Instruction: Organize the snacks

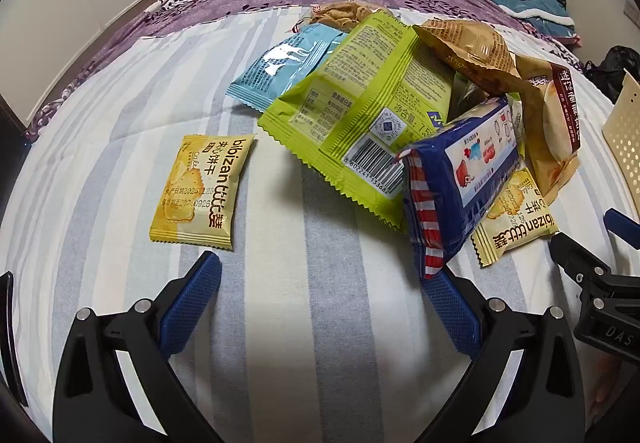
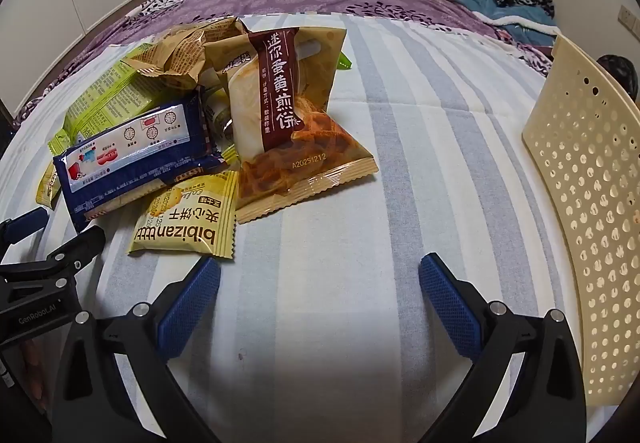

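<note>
The snacks lie heaped on a bed with a striped sheet (image 1: 320,303), and the lime-green bag (image 1: 352,123) in the middle of the heap serves as the landmark. Off to its left, apart from the pile, a small yellow biscuit packet (image 1: 202,189) lies flat on its own. Behind the green bag on its left side sits a light blue packet (image 1: 288,63); a crumpled golden-brown bag (image 1: 468,47) rests against its upper right edge. Overlapping its lower right corner is a dark blue packet with a red-and-white striped end (image 1: 460,179), and under that lies a second yellow biscuit packet (image 2: 192,219). Right of the green bag, a fried-pancake bag with a maroon label (image 2: 288,123) leans half upright. Well to the right of the heap stands a cream perforated basket (image 2: 592,203). The left gripper (image 1: 322,279) and right gripper (image 2: 320,275) both hover over bare sheet, fingers spread fully wide, holding nothing; the left's right finger (image 1: 452,307) is just beside the striped end.
</note>
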